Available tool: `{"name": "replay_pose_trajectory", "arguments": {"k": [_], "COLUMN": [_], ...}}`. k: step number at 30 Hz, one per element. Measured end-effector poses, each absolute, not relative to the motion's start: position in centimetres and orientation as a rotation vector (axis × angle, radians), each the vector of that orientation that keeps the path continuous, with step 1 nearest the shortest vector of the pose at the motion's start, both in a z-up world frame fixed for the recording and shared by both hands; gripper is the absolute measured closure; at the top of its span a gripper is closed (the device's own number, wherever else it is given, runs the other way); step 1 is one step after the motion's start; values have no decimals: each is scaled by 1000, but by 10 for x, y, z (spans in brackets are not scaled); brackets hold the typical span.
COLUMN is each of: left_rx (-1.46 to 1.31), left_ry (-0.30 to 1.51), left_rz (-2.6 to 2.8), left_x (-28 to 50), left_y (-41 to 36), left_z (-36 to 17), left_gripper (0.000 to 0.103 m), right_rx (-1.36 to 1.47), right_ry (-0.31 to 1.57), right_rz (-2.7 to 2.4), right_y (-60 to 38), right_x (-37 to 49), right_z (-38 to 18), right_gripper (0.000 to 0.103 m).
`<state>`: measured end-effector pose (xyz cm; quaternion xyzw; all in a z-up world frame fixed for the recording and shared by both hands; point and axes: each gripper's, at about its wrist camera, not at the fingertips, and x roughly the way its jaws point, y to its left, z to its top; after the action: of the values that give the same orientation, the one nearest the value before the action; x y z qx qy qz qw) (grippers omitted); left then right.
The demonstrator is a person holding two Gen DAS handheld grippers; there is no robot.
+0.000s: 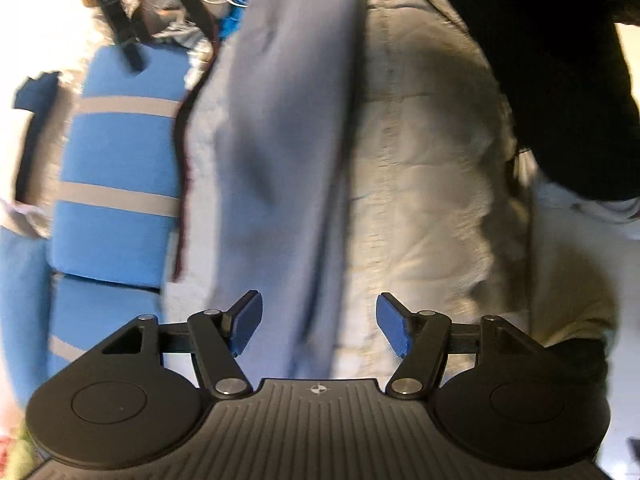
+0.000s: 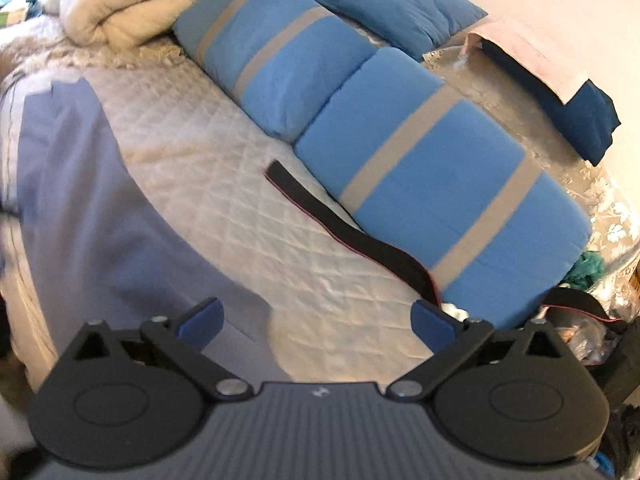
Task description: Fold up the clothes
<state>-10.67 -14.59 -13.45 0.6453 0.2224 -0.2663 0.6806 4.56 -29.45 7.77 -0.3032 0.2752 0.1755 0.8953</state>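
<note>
A grey-blue garment (image 1: 288, 152) lies stretched out on the white quilted bed cover (image 1: 420, 184). It also shows in the right wrist view (image 2: 92, 216), running along the left side of the bed. My left gripper (image 1: 318, 324) is open and empty, hovering over the near end of the garment. My right gripper (image 2: 316, 326) is open and empty, above the quilted cover (image 2: 224, 168) with its left finger (image 2: 202, 322) over the garment's edge.
Blue pillows with grey stripes (image 2: 440, 184) lie along the bed, with a black strap (image 2: 340, 228) beside them. A cream blanket (image 2: 128, 12) is bundled at the far end. A dark shape (image 1: 560, 60) fills the left wrist view's upper right.
</note>
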Motion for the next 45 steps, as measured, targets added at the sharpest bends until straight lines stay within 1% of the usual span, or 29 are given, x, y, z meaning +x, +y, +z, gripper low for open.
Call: {"name": "replay_pose_trajectory", "arguments": {"k": [1,2,3,6,10,13,14,16,17,20,21,23,25,27,29,30,32,36,41,44,45], "left_rx": [1452,1454,1455,1433,1400,1382,1376,1363,1357,1342,1336,1322,1315,1309,1308,1308,1309,1307,1344,1368,1376], "left_ry": [520,537,554,593,601,569,558,536,525,507,509,514,513,513,516,517,517,512,512,530,532], "left_rz": [-594,-591,-588,-566,-558,-545,-540,-531,-527,-521,-520,-519,-523,-528,-538,-543,-544,-535,-502,-474,-473], "left_x": [-106,-104,-102,-94,-87,-94,-96,-100,-103,-106,-106,-104,-102,-101,-99,-99,-96,-89,-81,-74,-73], "left_y": [-148,-149,-150,-148,-141,-137,-135,-132,-131,-128,-128,-129,-130,-132,-133,-133,-136,-143,-149,-149,-149], "left_z": [-140,-145,-149,-158,-159,-152,-150,-146,-144,-137,-136,-133,-132,-131,-131,-132,-132,-132,-140,-146,-147], "left_gripper": [42,45,54,63,64,64,64,64,64,64,64,64,64,64,64,64,64,64,65,81,87], "right_rx": [-621,-613,-605,-581,-584,-693,-743,-870,-924,-950,-954,-967,-989,-982,-935,-896,-804,-656,-557,-545,-551], "right_ry": [573,576,579,588,606,602,613,633,628,686,698,720,740,772,800,815,844,893,955,970,971], "right_rz": [371,378,385,407,479,646,710,760,775,841,849,862,869,868,878,882,880,873,916,924,925], "right_y": [-285,-275,-265,-235,-218,-215,-212,-201,-195,-184,-181,-177,-174,-176,-180,-183,-191,-207,-216,-217,-216], "right_x": [40,34,29,12,-1,-14,-20,-29,-33,-29,-26,-21,-17,-11,-6,-3,7,28,39,41,40], "right_z": [76,73,71,65,52,28,17,-2,-9,-24,-28,-37,-46,-49,-45,-42,-33,-23,-21,-22,-22], "right_gripper": [0,0,0,0,0,2,4,15,22,27,32,39,50,74,89,94,96,96,96,94,87]}}
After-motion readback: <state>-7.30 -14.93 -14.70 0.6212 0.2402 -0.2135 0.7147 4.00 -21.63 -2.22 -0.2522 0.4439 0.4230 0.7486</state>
